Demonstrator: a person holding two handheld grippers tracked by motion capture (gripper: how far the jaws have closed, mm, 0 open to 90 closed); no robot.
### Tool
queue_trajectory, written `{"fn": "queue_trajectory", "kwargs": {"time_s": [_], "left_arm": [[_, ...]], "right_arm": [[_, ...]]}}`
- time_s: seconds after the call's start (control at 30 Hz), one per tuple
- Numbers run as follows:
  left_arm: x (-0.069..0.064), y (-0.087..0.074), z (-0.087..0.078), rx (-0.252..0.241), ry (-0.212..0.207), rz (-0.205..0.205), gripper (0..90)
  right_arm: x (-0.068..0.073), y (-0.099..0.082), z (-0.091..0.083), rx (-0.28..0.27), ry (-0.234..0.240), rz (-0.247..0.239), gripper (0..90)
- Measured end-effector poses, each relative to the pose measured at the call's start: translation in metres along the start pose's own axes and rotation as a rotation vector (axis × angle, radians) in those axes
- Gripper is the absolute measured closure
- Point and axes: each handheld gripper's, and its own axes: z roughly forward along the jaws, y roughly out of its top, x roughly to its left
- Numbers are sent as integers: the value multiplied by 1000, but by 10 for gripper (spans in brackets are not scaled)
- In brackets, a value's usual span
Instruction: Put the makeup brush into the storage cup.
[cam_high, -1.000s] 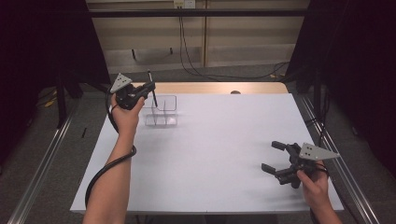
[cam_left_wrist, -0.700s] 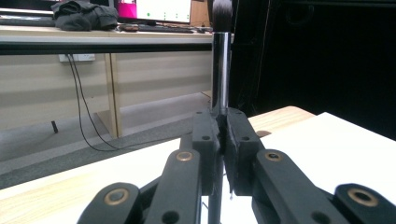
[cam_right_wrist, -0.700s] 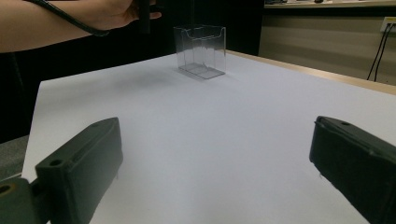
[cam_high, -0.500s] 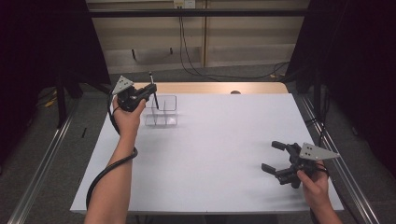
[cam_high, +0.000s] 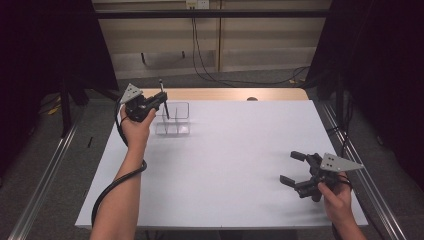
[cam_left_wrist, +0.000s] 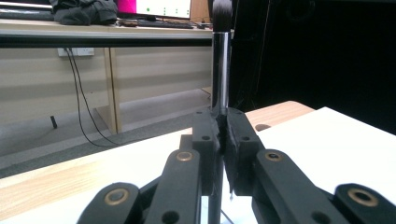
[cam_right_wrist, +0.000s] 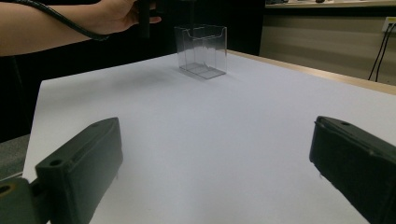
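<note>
Your left tool (cam_high: 159, 101) squeezed the brush (cam_left_wrist: 220, 60) upright over the clear box (cam_high: 176, 120) at 11 o'clock on the table (cam_high: 235, 150), your right tool (cam_high: 296, 170) sat open at 4 o'clock, and a tilt could make the brush hit the box wall and miss.

Left hand-held gripper (cam_high: 159, 101) clamped on a thin brush (cam_high: 164, 99) over the clear box (cam_high: 174, 120), far left of white table (cam_high: 225, 165).
</note>
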Motion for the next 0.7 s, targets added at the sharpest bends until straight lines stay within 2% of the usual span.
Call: {"fn": "queue_trajectory", "kwargs": {"time_s": [0.7], "left_arm": [[1, -9, -1, 13, 0, -10, 837]], "right_arm": [[0, 0, 1, 3, 5, -2, 21]]}}
